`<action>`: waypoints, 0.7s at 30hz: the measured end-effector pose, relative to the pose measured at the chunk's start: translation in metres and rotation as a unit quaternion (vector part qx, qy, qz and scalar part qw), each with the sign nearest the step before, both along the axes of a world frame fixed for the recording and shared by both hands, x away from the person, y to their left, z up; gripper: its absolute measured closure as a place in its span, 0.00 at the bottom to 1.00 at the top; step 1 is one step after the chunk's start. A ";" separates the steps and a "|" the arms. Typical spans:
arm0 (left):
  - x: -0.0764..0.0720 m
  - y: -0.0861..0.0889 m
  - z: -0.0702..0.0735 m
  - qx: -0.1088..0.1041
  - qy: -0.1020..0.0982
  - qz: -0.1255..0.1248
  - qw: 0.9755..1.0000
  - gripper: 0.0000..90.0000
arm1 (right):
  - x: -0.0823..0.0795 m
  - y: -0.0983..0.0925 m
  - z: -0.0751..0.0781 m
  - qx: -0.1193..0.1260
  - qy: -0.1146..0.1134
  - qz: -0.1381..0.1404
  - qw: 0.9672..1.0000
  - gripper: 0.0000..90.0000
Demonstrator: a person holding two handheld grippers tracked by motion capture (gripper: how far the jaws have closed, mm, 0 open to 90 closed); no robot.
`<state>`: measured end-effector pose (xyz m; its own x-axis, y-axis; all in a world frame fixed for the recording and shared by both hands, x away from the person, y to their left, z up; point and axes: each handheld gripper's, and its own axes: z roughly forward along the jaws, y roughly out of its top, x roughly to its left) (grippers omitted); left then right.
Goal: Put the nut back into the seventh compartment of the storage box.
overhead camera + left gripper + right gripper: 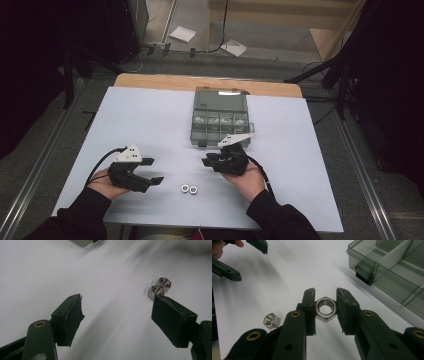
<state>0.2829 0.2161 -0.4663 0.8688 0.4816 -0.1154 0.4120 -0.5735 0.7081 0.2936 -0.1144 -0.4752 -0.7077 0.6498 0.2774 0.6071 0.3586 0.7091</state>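
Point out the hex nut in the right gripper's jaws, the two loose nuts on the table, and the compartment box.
Held hex nut (pixel 325 308): right gripper view, its threaded bore.
Loose nuts (pixel 189 189): high view, where the pair meets.
Compartment box (pixel 220 137): high view, front wall.

One camera sits high above my side and looks forward and down at the whole table (pixel 150 115). One rides on each of my grippers, very close to the table. Both small cameras see the nuts (pixel 161 287) and the box (pixel 392 270), and so does the high one.
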 end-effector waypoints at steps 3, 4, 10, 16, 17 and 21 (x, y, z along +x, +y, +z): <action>0.000 0.000 0.000 -0.002 0.000 0.001 1.000 0.27 | 0.002 -0.003 0.001 -0.001 0.000 -0.004 1.000 0.80; 0.000 0.000 0.000 -0.002 -0.001 0.001 1.000 0.27 | 0.002 -0.004 0.001 -0.001 0.000 -0.007 1.000 0.80; -0.001 0.001 -0.001 -0.003 -0.001 0.002 1.000 0.27 | 0.007 -0.010 0.003 0.003 -0.003 -0.017 1.000 0.80; -0.002 0.003 0.001 0.007 0.001 0.005 1.000 0.27 | 0.011 -0.017 0.007 0.007 -0.006 -0.026 1.000 0.80; -0.002 0.003 0.001 0.007 0.001 0.005 1.000 0.27 | 0.012 -0.018 0.008 0.007 -0.006 -0.027 1.000 0.80; -0.002 0.003 -0.001 -0.003 -0.001 0.009 1.000 0.27 | 0.015 -0.022 0.009 0.009 -0.004 -0.034 0.999 0.80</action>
<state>0.2811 0.2189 -0.4670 0.8604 0.4962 -0.1160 0.4201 -0.5619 0.7126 0.3084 -0.1363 -0.4663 -0.6639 0.6919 0.2837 0.6237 0.3030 0.7206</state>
